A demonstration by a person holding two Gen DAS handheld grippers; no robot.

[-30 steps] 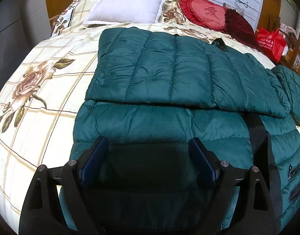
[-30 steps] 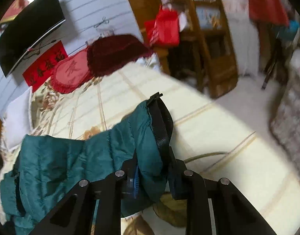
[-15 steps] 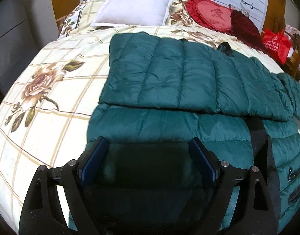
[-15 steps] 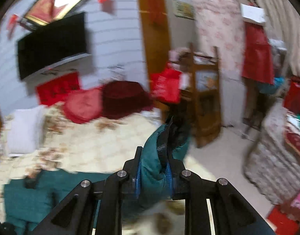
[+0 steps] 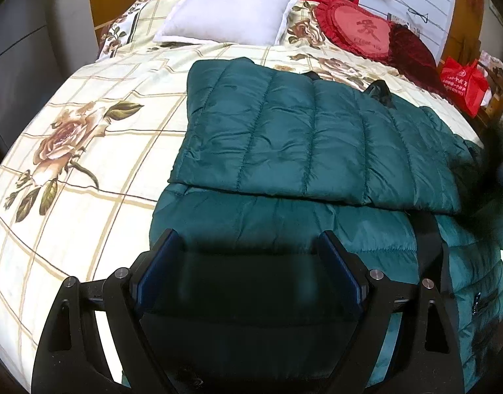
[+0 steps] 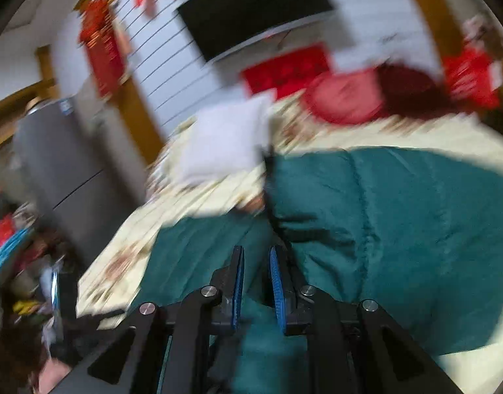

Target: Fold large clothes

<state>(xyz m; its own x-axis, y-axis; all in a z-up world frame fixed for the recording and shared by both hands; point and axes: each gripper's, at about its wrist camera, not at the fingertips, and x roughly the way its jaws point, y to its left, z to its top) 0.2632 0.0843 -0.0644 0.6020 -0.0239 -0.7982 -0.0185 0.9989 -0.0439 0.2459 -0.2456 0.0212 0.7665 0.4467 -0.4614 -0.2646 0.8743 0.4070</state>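
Observation:
A dark green quilted down jacket lies on the bed, its left part folded across the body. My left gripper is open and empty, hovering over the jacket's near hem. My right gripper is shut on a green fold of the jacket, with its black-trimmed edge rising between the blue pads. The right wrist view is blurred by motion. A blurred dark part of the jacket shows at the right edge of the left wrist view.
The bed has a cream floral checked cover. A white pillow, a red heart cushion and a dark red cushion lie at its head. A red bag stands at the right. A grey cabinet and clutter stand left.
My right gripper has swung the held jacket part from the bed's right side up and over the jacket's body. My left gripper has drifted slightly left and stays open.

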